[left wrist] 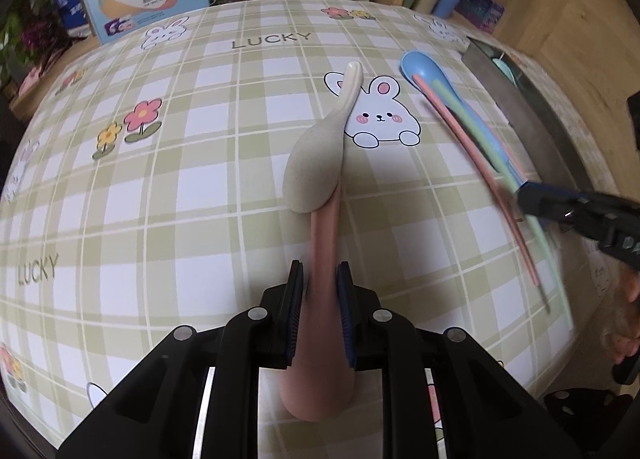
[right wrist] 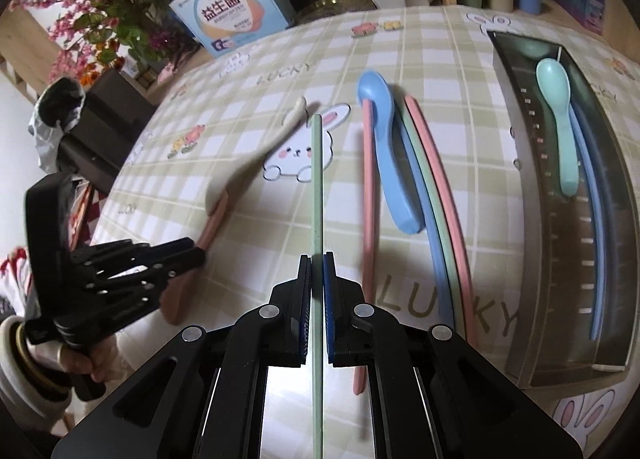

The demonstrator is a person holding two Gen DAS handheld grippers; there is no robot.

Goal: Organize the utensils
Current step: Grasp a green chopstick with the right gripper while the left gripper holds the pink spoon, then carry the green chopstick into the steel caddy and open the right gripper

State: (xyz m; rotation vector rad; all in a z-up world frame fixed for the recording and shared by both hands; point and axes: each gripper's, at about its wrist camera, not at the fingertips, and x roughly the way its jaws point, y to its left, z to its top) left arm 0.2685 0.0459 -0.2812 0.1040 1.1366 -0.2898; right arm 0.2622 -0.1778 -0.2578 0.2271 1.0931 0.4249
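Left tongs [left wrist: 320, 275] are closed on the handle of a pink plastic spoon [left wrist: 325, 243], whose far end disappears under the bowl of a speckled cream plastic spoon [left wrist: 314, 167] lying bowl-down on the checked green-and-white rabbit-print tabletop [left wrist: 160, 199] — the grip sits well back on the handle, presumably so the pink piece can be drawn free without dragging the cream one. Right tongs [right wrist: 318, 259] are clamped on a thin pale green plastic chopstick [right wrist: 317, 187], held along the line of the fingers and pointing away from the camera; whether its tip touches the cloth cannot be told. To the right of it on the tabletop lie a blue plastic spoon [right wrist: 386, 147] and several loose chopsticks in pink, green and blue [right wrist: 436, 195], roughly parallel. Further right stands a long dark metal tray [right wrist: 520, 163], already holding a mint green plastic spoon [right wrist: 560, 115] and at least one blue chopstick [right wrist: 592, 219] laid lengthwise. Judgement: the tray is the collecting point, sorting is partly done, and the chopstick's lengthwise hold suits laying it in parallel with the tray's contents. Risk noted: the slim chopstick may pivot in the pads during transfer.
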